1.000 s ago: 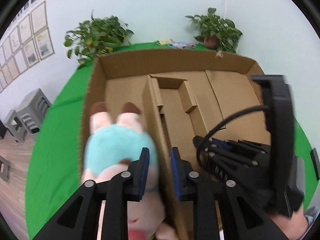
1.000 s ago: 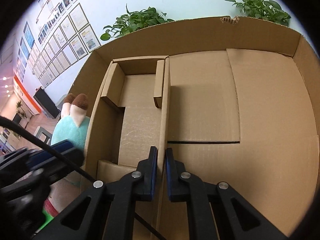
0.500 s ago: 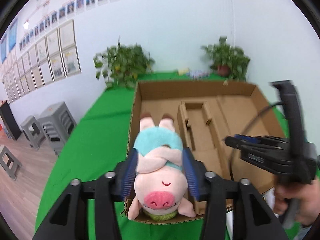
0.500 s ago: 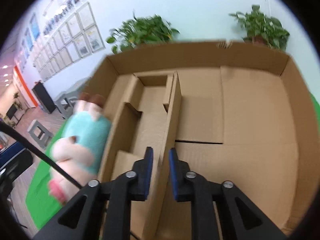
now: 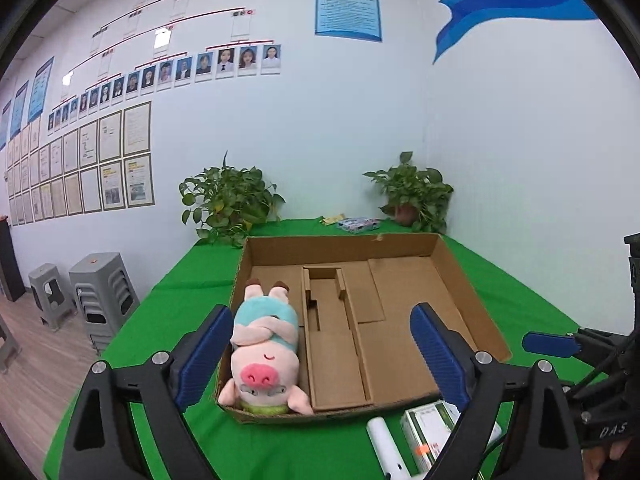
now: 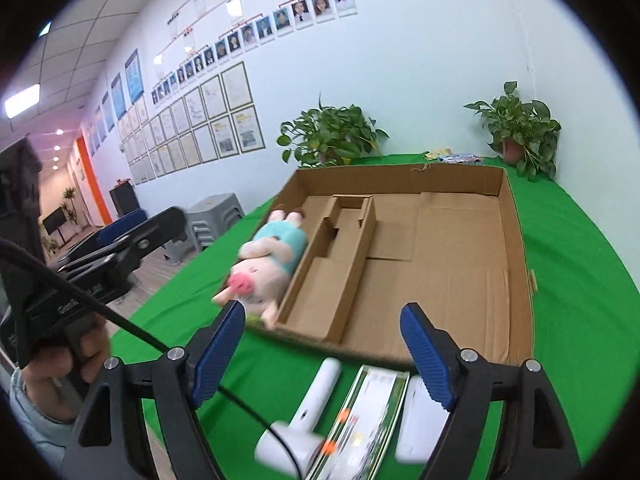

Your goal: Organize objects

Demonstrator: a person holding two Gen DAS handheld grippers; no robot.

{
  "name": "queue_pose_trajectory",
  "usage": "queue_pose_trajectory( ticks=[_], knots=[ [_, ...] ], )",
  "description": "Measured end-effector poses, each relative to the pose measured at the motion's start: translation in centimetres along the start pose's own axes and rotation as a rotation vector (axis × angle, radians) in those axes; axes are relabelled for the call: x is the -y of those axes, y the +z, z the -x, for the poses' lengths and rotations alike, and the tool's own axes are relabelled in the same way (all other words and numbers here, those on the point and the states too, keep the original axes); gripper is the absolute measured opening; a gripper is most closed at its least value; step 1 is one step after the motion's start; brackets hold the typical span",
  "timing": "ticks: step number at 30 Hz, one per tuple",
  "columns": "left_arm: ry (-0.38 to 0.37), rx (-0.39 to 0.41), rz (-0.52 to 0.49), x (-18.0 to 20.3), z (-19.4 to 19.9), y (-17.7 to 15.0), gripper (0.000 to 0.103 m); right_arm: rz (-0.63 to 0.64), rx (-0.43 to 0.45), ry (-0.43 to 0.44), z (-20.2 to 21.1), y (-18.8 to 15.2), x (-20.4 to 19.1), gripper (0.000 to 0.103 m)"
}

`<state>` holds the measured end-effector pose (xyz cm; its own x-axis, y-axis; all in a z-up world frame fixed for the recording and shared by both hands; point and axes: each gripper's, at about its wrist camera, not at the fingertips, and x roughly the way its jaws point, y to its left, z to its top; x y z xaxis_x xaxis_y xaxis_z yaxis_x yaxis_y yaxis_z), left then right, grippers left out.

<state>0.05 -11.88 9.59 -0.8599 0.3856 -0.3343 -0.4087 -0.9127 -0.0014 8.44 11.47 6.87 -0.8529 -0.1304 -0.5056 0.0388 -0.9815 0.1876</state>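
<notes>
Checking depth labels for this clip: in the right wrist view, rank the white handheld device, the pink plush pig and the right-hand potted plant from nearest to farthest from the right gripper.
1. White handheld device: on the green cloth, just ahead of the right gripper, whose jaws are opening, empty.
2. Pink plush pig: in the cardboard box's left compartment.
3. Right-hand potted plant: at the far corner.

Both wrist views face cardboard box [image 5: 460, 280] from near edge, angled down.

"DAS" stands in pale letters on the right claw's black body [image 5: 612, 429]; the wall poster's [image 5: 347, 6] print looks too small to read.
</notes>
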Motion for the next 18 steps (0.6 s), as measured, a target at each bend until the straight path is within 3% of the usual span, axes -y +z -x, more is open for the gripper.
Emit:
queue_pose_trajectory(
  ticks=[7, 10, 13, 14, 18],
  knots=[
    [-0.021, -0.071, -0.016, 2.0, 3.9, -0.3, 0.090, -0.081, -0.055, 0.072, 2.1, -2.8, -1.5, 0.080],
    [-0.031, -0.071, -0.034, 2.4, 6.1, 0.3, 0.090, -0.133, -0.115, 0.201, 2.2, -4.2, -2.2, 0.080],
    [-0.054, -0.086, -0.027, 2.4, 7.4, 0.7, 0.098, -0.228, -0.182, 0.423, 1.0, -5.7, -2.2, 0.080],
    [-0.054, -0.098, -0.026, 2.7, 7.3, 0.5, 0.099, -0.226, -0.193, 0.456, 0.5, -6.3, -2.3, 0.080],
    [-0.112, -0.187, -0.017, 3.5, 4.4, -3.1, 0.099, -0.136, -0.253, 0.338, -2.2, -8.9, -2.8, 0.080]
  ],
)
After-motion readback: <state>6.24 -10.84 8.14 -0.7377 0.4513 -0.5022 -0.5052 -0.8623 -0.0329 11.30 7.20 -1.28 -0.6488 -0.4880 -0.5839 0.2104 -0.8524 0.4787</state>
